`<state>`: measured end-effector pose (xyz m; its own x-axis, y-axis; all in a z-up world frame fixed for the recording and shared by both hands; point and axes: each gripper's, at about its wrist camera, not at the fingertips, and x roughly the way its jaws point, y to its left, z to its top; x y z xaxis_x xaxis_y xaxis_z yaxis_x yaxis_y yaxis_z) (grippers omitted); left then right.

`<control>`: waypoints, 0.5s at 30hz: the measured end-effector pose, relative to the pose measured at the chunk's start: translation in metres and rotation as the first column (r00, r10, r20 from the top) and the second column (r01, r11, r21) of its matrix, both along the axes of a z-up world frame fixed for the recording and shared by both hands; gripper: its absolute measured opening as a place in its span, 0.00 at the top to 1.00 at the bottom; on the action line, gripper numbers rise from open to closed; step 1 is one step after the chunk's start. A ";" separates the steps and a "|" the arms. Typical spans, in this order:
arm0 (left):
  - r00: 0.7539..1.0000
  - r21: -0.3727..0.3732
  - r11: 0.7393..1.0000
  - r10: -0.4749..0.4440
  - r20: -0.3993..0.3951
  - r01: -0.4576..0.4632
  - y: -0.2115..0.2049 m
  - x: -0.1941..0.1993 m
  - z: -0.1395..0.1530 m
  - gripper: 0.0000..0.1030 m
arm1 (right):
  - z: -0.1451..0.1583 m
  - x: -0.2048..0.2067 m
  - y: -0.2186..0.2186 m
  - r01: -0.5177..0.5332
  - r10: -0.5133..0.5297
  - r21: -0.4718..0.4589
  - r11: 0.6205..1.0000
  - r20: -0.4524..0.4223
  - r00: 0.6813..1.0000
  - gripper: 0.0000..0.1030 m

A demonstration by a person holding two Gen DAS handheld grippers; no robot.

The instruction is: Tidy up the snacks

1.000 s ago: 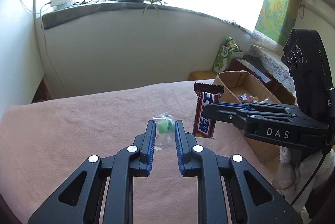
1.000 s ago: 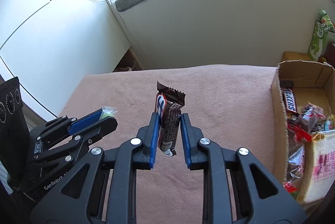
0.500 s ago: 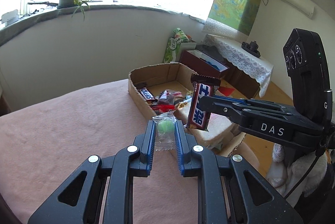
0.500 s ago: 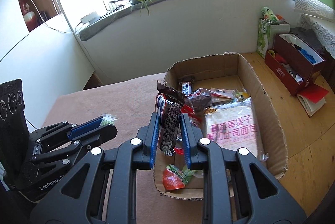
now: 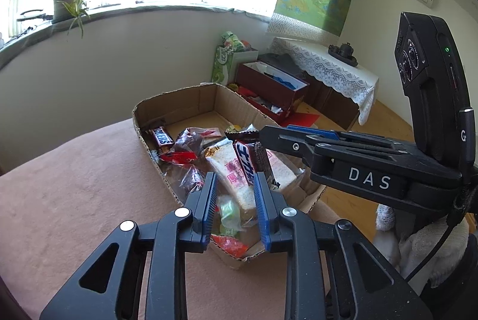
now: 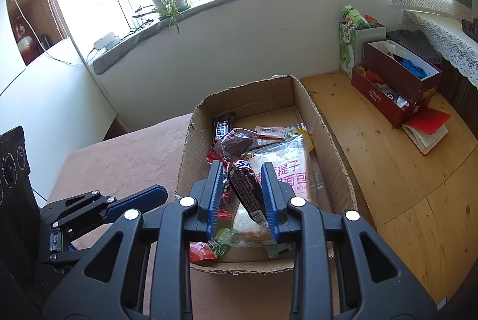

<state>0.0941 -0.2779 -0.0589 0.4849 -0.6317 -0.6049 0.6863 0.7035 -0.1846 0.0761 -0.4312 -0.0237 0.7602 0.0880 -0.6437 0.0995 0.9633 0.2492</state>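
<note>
Pink blanket [image 5: 74, 200], cardboard box [image 5: 179, 102] of crinkled snack wrappers [image 5: 191, 146].

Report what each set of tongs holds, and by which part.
Nothing is gripped. The jaws of both have just been opening: the green candy sits loose between the left tongs, and the chocolate bar tilts free between the right tongs.

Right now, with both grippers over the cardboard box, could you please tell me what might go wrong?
1. The right gripper has just been opening its jaws, and the chocolate bar sits tilted between them; it may snag on a pad or slide off the bread packet.
2. The left gripper has also just been opening, with the green candy packet loose between its jaws close to the near wall of the cardboard box; it could fall outside.
</note>
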 end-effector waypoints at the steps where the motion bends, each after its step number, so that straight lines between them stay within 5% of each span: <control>1: 1.000 -0.002 1.000 0.001 0.000 -0.001 0.001 0.000 0.000 0.75 | 0.001 -0.001 0.001 0.001 -0.001 -0.004 1.000 0.004 1.000 0.58; 7: 1.000 -0.008 1.000 0.019 0.011 -0.019 0.010 -0.006 0.004 0.75 | 0.005 -0.008 0.004 0.013 -0.012 -0.005 1.000 0.018 1.000 0.52; 15: 0.998 -0.032 0.998 0.063 0.030 -0.062 0.035 -0.020 0.011 0.58 | 0.008 -0.031 0.018 0.049 -0.046 -0.055 0.997 0.043 0.998 0.33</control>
<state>0.0739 -0.2434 -0.0479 0.5419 -0.6177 -0.5699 0.6472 0.7393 -0.1860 0.0453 -0.4131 -0.0160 0.7891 0.0157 -0.6140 0.1359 0.9704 0.1995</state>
